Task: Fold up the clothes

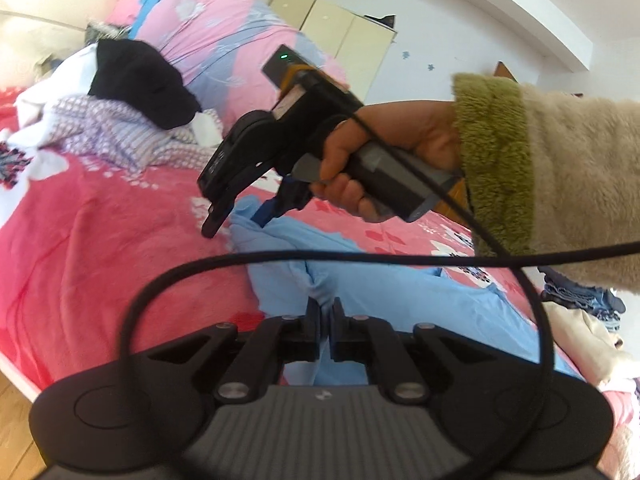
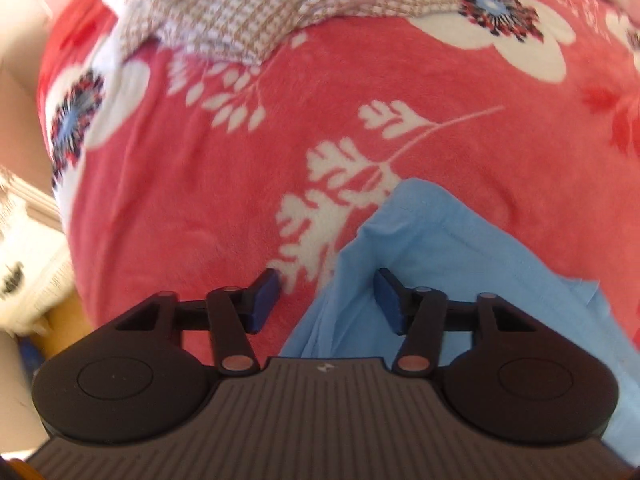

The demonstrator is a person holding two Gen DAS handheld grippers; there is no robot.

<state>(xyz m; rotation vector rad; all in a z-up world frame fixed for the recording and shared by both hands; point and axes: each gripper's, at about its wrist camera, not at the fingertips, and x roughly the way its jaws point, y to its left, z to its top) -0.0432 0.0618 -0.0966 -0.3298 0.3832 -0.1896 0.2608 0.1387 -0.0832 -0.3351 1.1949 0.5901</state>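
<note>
Where blue garment (image 2: 448,256) lies, right hand-held gripper (image 2: 326,300) straddles its edge — jaws apart

Rumpled light-blue garment (image 2: 452,264) on red blanket (image 2: 224,184)

Right claw (image 2: 326,300) gapes over blue garment (image 2: 460,248) on red blanket (image 2: 200,168).

No words or numbers can be read anywhere here. The only sign is a small pale logo stamped on the ribbed body of each gripper, just behind the fingers: one on the left gripper (image 1: 326,312) and the same mark on the right gripper (image 2: 326,300). It is too small to make out. Some marking shows on the right gripper's black side in the left view, but it is blurred
</note>
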